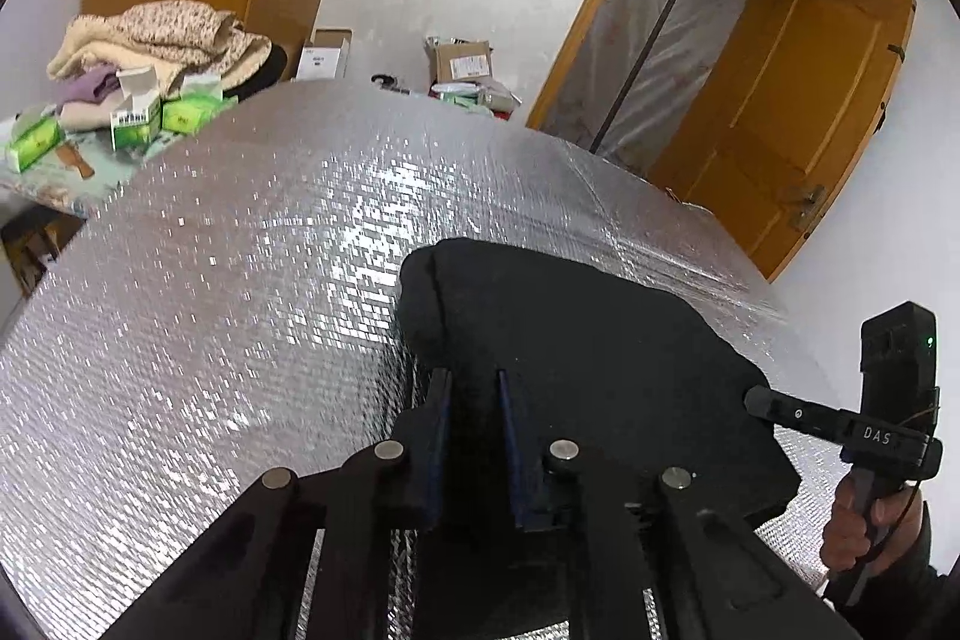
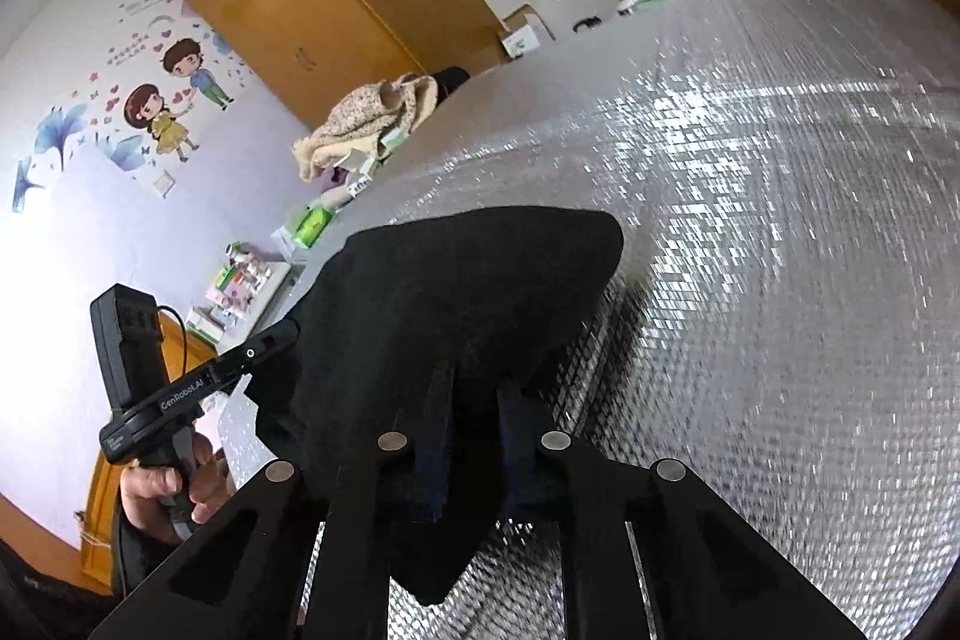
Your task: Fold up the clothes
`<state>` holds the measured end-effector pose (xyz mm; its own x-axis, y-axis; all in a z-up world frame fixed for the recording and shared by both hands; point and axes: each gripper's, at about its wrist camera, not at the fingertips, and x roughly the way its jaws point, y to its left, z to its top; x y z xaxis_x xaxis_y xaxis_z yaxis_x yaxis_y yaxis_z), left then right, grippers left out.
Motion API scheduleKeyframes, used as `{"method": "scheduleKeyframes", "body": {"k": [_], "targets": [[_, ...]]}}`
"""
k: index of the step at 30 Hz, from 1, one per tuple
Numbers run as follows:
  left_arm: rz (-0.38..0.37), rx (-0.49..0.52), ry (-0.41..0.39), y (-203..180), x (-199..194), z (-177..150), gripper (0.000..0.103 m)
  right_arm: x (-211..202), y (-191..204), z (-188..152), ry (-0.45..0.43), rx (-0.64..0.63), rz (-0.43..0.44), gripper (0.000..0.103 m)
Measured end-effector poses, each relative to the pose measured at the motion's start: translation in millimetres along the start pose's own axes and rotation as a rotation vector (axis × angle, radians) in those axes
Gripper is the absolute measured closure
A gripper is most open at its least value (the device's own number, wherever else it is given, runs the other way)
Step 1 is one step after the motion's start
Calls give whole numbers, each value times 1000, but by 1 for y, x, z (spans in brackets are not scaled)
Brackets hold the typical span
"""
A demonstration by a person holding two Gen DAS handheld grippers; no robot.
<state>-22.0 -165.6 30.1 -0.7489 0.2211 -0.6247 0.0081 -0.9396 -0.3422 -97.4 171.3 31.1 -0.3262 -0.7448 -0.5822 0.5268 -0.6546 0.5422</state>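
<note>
While the black garment (image 1: 576,340) hangs bunched between the two tools, it sits above the near edge of the silver-covered table (image 1: 240,280), lifted clear in part, with its lower fold drooping toward the foil. The left gripper (image 1: 474,388) has its fingers drawn narrow on one edge of the cloth, and the right gripper (image 2: 474,388) pinches the opposite edge the same way; each shows in the other's camera, reaching into the fabric from the side. Holding both edges at once looks meant to keep the fold line taut and the halves aligned, so the cloth can be laid down flat rather than in a heap. How many folds are already in it cannot be told, since the dark fabric hides its own layers.

Farther out, at the table's far left corner, a pile of beige and lilac clothes (image 1: 156,40) lies beside some green boxes (image 1: 138,124), well apart from the work. Beyond the far edge stand cardboard boxes (image 1: 462,61) against the wall, and an open wooden door (image 1: 810,118) on the right.
</note>
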Motion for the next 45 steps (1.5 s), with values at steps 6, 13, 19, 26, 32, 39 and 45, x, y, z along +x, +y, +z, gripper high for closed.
{"method": "scheduleKeyframes", "body": {"k": [6,13,19,26,32,39,45], "targets": [[41,23,-41,9,1,22,88,20,12,22,-3,-34,5,91],[95,44,-68,26,12,48,88,52,24,49,1,-65,13,91],[113,43,-103,44,16,70,88,78,36,72,4,-99,16,91],[128,54,-108,61,35,87,88,108,37,88,1,-97,11,91],[122,39,-104,75,66,101,88,132,28,108,-23,-84,-34,91],[137,-37,-1,101,110,101,85,159,6,112,15,-56,-108,85],[157,-81,-24,109,78,88,85,134,8,107,-1,-65,-127,78]]}}
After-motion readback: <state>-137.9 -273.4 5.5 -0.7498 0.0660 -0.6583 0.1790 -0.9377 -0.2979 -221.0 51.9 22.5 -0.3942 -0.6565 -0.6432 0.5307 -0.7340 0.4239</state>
